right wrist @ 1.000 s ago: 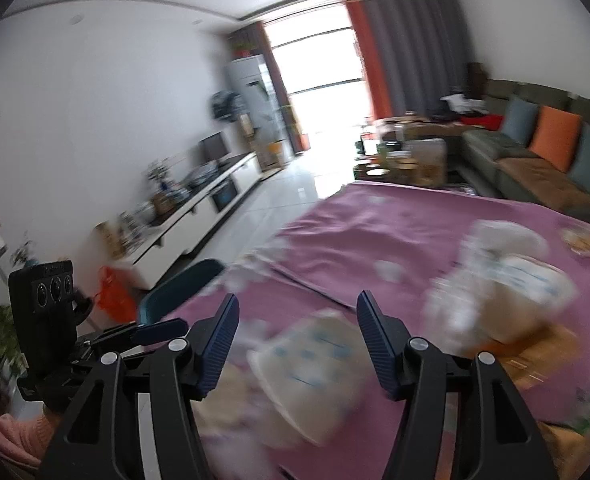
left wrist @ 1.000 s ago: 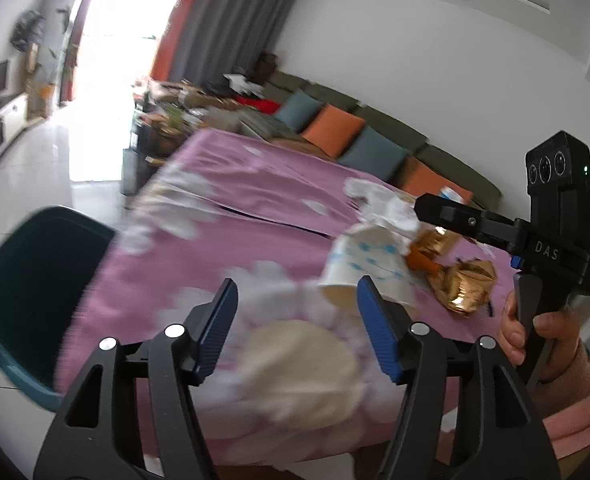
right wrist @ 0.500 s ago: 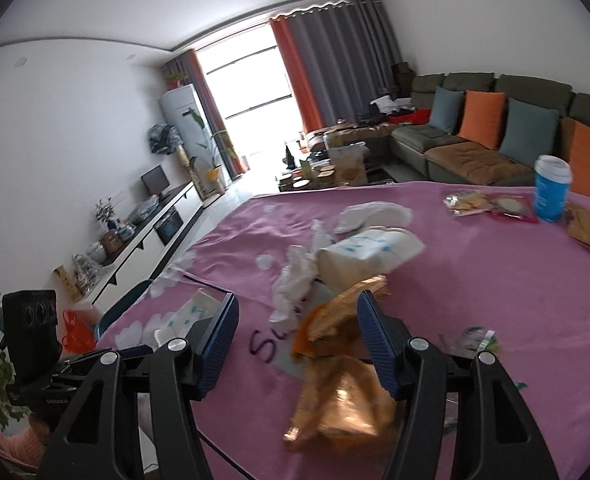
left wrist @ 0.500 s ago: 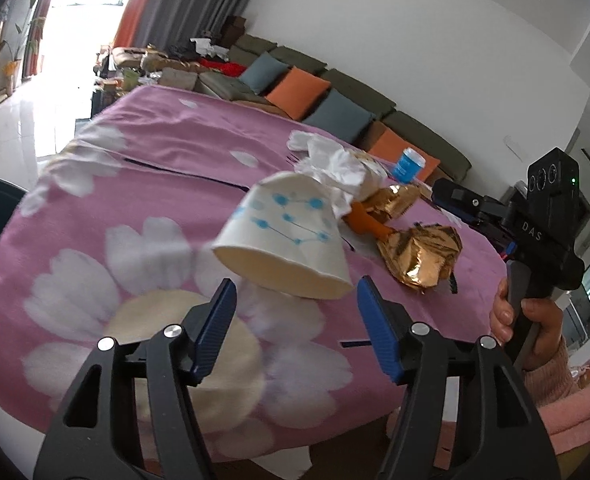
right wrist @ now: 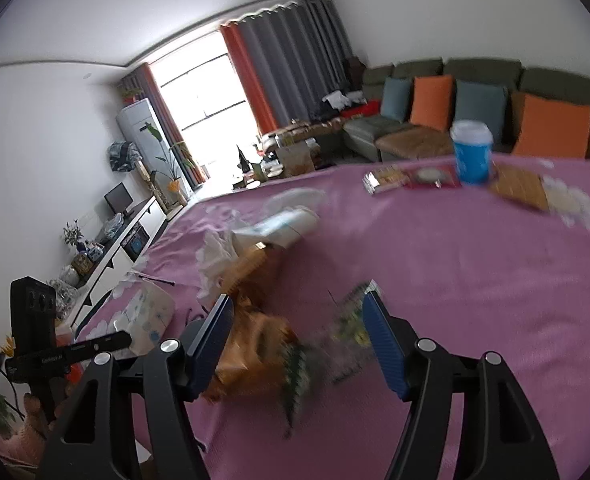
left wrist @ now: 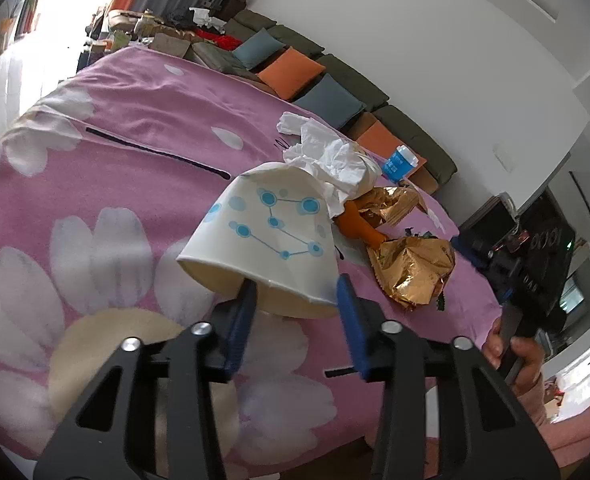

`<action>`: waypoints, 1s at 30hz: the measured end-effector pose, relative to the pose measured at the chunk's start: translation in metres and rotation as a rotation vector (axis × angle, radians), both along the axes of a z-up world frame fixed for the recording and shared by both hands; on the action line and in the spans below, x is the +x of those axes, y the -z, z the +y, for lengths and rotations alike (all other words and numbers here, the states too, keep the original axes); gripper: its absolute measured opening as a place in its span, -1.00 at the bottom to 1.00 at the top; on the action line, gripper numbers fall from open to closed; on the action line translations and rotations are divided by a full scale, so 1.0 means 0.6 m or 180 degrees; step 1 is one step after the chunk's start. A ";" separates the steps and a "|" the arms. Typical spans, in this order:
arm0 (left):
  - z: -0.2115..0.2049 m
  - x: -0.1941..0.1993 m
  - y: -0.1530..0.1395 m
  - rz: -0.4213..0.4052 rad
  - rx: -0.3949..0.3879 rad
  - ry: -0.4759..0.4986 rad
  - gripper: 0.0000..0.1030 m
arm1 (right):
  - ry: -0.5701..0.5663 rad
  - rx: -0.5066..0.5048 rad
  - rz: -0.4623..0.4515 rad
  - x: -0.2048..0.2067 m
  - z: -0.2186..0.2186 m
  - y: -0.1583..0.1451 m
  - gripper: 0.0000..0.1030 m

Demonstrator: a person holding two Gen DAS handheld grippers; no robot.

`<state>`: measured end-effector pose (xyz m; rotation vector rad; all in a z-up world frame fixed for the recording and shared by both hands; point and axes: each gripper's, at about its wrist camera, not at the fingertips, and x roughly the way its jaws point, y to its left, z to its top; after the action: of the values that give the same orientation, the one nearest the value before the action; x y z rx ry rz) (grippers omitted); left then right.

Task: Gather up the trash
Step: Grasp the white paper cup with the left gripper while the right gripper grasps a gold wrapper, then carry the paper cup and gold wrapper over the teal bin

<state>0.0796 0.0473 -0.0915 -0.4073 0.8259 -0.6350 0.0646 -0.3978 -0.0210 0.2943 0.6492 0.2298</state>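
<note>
Crinkled gold foil wrapper [left wrist: 413, 270], paper cup [left wrist: 267, 236]

White cup [left wrist: 271, 236] (blue dots); gold wrapper [left wrist: 415, 272]; pink cloth [left wrist: 143, 112].

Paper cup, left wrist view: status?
Left gripper has just been closing, fingers astride the tipped paper cup rim. Right gripper open, opening over gold wrapper. Crumpled tissue against the cup's far end.
</note>
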 end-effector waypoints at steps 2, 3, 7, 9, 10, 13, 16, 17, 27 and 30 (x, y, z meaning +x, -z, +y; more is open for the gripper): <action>-0.001 0.002 -0.001 -0.0015 -0.0003 0.0014 -0.47 | 0.0031 0.0000 0.0033 -0.006 -0.007 0.007 0.25; -0.002 0.003 -0.002 -0.0018 -0.0004 0.0026 -0.56 | 0.0032 0.0016 0.0037 -0.008 -0.009 0.008 0.25; -0.007 0.003 -0.005 -0.0064 0.0027 0.0046 -0.65 | -0.0026 0.0017 -0.0035 -0.021 -0.001 0.004 0.25; -0.009 0.003 -0.006 -0.0089 0.0053 0.0048 -0.69 | -0.0062 -0.0006 -0.0096 -0.027 0.008 -0.002 0.25; -0.009 0.001 -0.008 -0.0104 0.0062 0.0052 -0.73 | -0.0102 0.0005 -0.0100 -0.026 0.011 -0.005 0.25; -0.010 -0.004 -0.012 -0.0161 0.0115 0.0054 -0.80 | -0.0219 -0.0028 -0.0065 -0.025 0.026 -0.003 0.20; -0.008 -0.010 -0.016 -0.0197 0.0148 0.0054 -0.85 | -0.0275 -0.0008 0.0009 -0.017 0.034 0.005 0.08; -0.008 -0.011 -0.017 -0.0204 0.0156 0.0059 -0.87 | -0.0277 0.0001 0.0041 -0.015 0.035 0.009 0.02; 0.000 -0.023 -0.023 -0.0278 0.0219 0.0049 -0.93 | -0.0307 0.0140 0.0102 -0.011 0.033 0.016 -0.61; 0.001 -0.022 -0.024 -0.0294 0.0249 0.0052 -0.92 | -0.0361 0.0167 0.0071 -0.016 0.036 0.010 -0.65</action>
<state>0.0663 0.0478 -0.0773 -0.2984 0.7639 -0.6301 0.0553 -0.3762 -0.0272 0.3112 0.6835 0.3530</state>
